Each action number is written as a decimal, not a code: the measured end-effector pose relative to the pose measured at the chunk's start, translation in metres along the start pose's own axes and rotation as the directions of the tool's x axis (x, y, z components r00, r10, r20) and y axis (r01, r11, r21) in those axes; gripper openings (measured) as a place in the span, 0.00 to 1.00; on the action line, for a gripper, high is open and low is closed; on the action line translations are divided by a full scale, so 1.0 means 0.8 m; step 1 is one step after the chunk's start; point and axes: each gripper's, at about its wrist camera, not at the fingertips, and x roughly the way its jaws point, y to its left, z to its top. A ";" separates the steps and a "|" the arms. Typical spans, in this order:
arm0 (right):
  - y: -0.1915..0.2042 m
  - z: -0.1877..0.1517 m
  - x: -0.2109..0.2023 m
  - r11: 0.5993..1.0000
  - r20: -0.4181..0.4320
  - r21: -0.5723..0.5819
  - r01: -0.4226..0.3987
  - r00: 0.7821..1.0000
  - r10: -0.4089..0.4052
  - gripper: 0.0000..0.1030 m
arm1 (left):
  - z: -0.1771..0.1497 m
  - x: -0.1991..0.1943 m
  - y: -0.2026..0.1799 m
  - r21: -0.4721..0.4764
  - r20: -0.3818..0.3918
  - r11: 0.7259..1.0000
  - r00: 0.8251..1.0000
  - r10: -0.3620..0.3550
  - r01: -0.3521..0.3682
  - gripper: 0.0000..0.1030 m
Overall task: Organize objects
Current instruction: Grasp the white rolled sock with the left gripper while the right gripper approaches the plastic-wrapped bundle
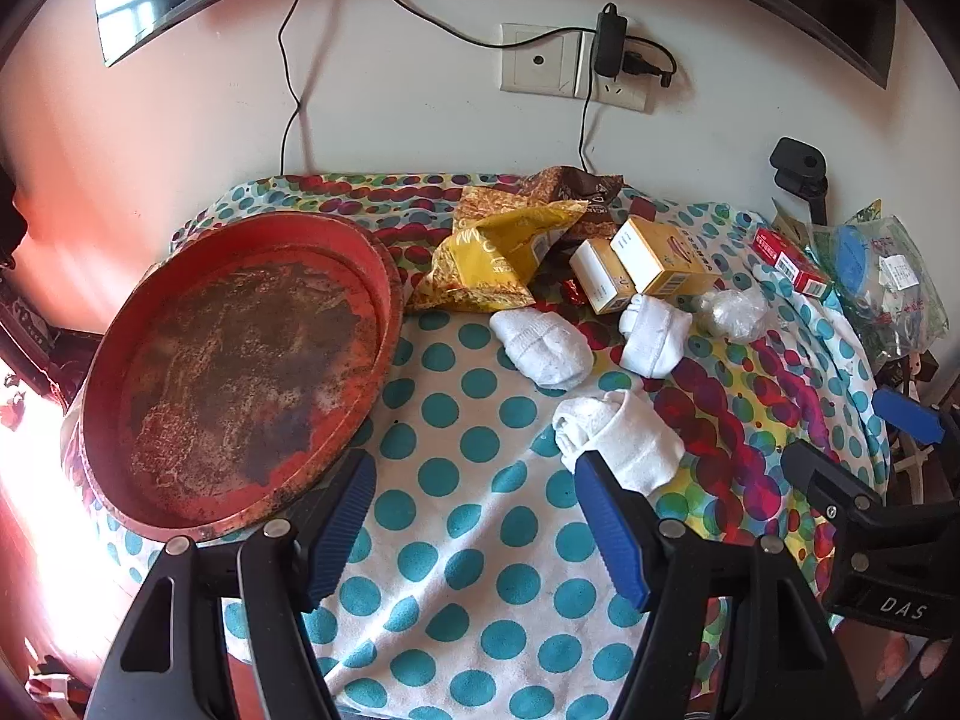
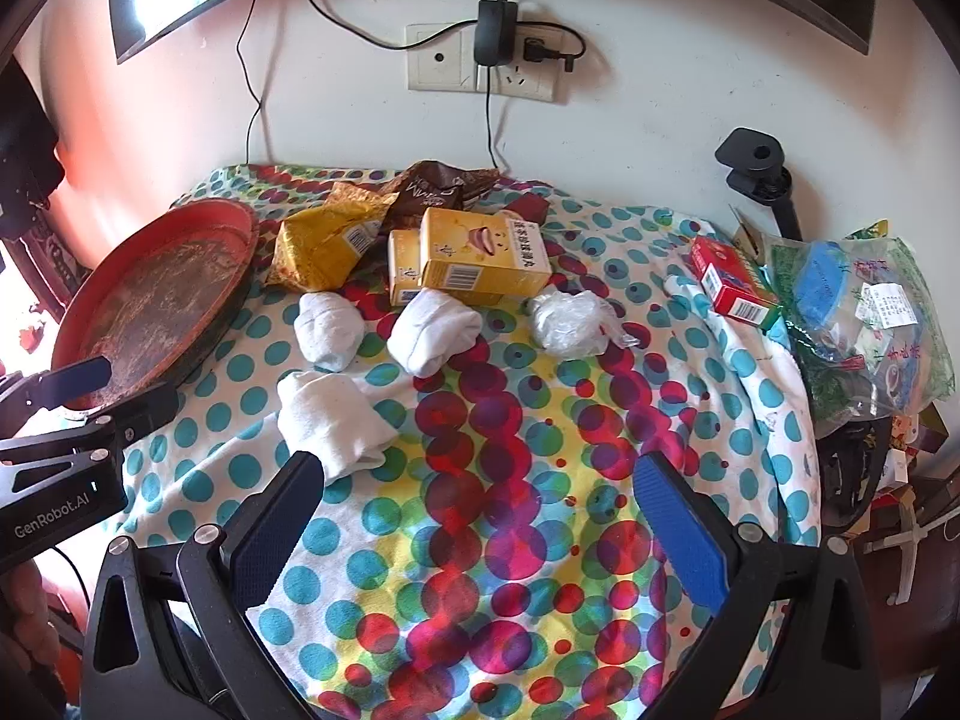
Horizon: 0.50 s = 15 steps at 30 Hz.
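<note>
Both sets of jaws sit nearest the lens, spread wide with nothing between them: left gripper over the teal-dotted part of the cloth, right gripper over the red-and-yellow part. Neither touches anything; I read this as a hover before the first pick.

Left to right: red tray at the left edge of the worktop, empty and tilted up on its far side. Probable bin for the loose items, hence kept bare. Yellow snack bag and brown bag lie against the wall, behind two yellow cartons. Three rolled white socks lie in front of these, the closest just beyond my left jaws and the easiest first grab. Crumpled clear plastic next, then red box, and a green printed bag at the right edge.
</note>
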 end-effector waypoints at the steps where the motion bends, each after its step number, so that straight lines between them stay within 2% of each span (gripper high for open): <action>1: -0.001 0.000 0.000 1.000 0.003 -0.003 0.004 1.000 -0.004 0.99 | 0.001 0.004 -0.003 0.006 -0.005 1.000 1.000 -0.004 0.004 0.69; 9: -0.018 -0.005 0.004 1.000 0.006 0.000 0.014 1.000 -0.014 0.98 | -0.001 0.038 -0.036 0.016 -0.047 0.992 0.992 -0.121 0.122 0.69; 15: -0.035 -0.007 0.012 1.000 -0.001 0.023 0.007 1.000 -0.007 0.98 | 0.003 0.061 -0.070 0.071 -0.054 0.986 0.987 -0.150 0.154 0.69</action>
